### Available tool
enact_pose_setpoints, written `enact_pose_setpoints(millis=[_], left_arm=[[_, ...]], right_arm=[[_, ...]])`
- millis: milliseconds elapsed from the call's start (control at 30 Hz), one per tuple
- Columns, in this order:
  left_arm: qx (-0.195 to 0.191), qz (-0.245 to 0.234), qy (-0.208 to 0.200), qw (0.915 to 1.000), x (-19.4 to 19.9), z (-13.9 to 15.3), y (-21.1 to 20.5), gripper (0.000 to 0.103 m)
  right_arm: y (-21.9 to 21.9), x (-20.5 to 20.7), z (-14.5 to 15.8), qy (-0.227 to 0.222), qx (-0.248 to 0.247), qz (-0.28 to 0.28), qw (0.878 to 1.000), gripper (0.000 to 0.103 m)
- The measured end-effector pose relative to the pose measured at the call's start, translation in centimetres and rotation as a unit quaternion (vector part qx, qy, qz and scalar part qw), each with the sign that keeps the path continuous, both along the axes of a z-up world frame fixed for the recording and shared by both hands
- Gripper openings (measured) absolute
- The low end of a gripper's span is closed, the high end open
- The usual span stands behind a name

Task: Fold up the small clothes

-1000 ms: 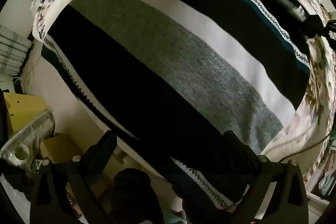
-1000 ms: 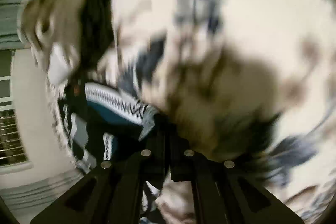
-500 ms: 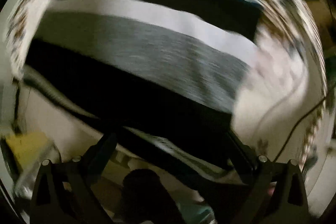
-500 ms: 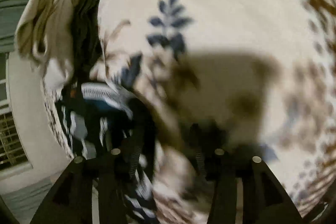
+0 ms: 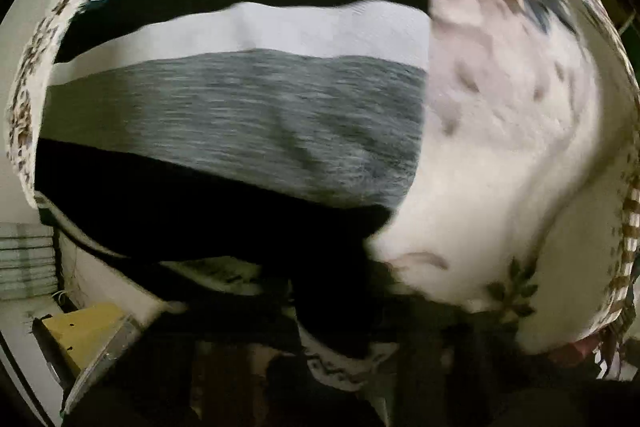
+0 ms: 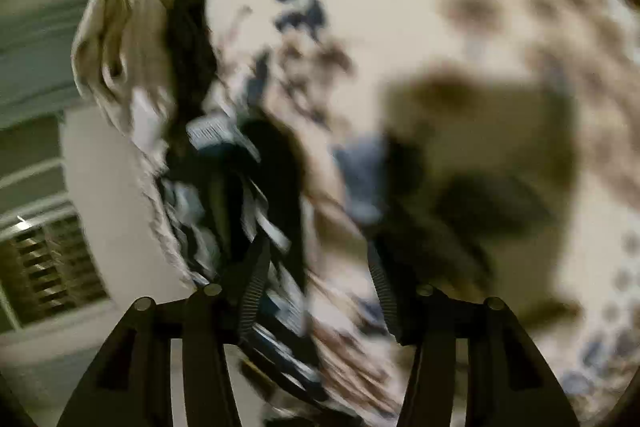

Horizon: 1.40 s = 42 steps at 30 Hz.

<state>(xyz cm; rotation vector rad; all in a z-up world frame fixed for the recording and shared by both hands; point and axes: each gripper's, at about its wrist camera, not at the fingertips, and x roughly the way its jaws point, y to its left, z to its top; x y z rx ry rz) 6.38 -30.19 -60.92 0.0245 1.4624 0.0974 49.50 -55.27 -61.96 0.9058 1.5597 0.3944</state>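
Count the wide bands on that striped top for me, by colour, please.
Striped top, wide bands in the left wrist view:
Black: 2
White: 1
Grey: 1
Total: 4

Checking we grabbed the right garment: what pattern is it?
Broad black, white and grey bands on the garment, clearest in left wrist view.

Right gripper now spread wide, no longer clamped; striped garment swung level, its hem now bunched low beside floral cloth.
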Motion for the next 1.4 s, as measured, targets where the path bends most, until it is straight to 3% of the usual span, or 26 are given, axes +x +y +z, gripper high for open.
enact_pose_setpoints(millis=[167, 233, 267, 300, 567, 800, 1000, 1100, 1267, 1400], left_arm=[[-0.011, -0.005, -0.027, 0.9996, -0.3, 2.7, 1.1, 0.01], [-0.016, -0.005, -0.036, 0.9992, -0.4, 4.0, 1.2, 0.01], [-0.019, 0.0, -0.043, 0.9989, -0.5, 4.7, 1.4, 0.01], [-0.023, 0.005, -0.048, 0.9986, -0.4, 5.4, 1.8, 0.01], [-0.056, 0.061, -0.101, 0.9914, -0.3, 13.0, 7.4, 0.009], [-0.092, 0.138, -0.144, 0.9756, -0.4, 16.4, 15.8, 0.009], [-0.154, 0.218, -0.146, 0.9525, -0.6, 15.7, 24.6, 0.009], [-0.175, 0.247, -0.143, 0.9424, -0.6, 14.2, 29.1, 0.009], [-0.209, 0.289, -0.131, 0.925, -0.4, 11.1, 35.7, 0.008], [-0.23, 0.308, -0.119, 0.9156, -0.2, 7.8, 40.4, 0.007]], right_arm=[[1.1, 2.4, -2.1, 0.017, 0.009, -0.042, 0.999, 0.054], [1.8, 2.8, -1.9, 0.009, -0.013, -0.038, 0.999, 0.047], [2.2, 2.9, -1.6, 0.004, -0.03, -0.033, 0.999, 0.019], [2.6, 3.0, -1.1, -0.002, -0.045, -0.024, 0.999, 0.005], [5.9, 4.0, 6.4, -0.055, -0.122, 0.024, 0.991, 0.004], [14.1, 6.1, 14.5, -0.101, -0.142, 0.068, 0.982, 0.004], [26.2, 8.8, 18.8, -0.125, -0.172, 0.102, 0.972, 0.004], [33.6, 10.0, 18.7, -0.129, -0.197, 0.121, 0.964, 0.004], [45.3, 12.0, 16.1, -0.133, -0.258, 0.16, 0.944, 0.004], [52.7, 13.7, 11.7, -0.117, -0.307, 0.177, 0.928, 0.004]])
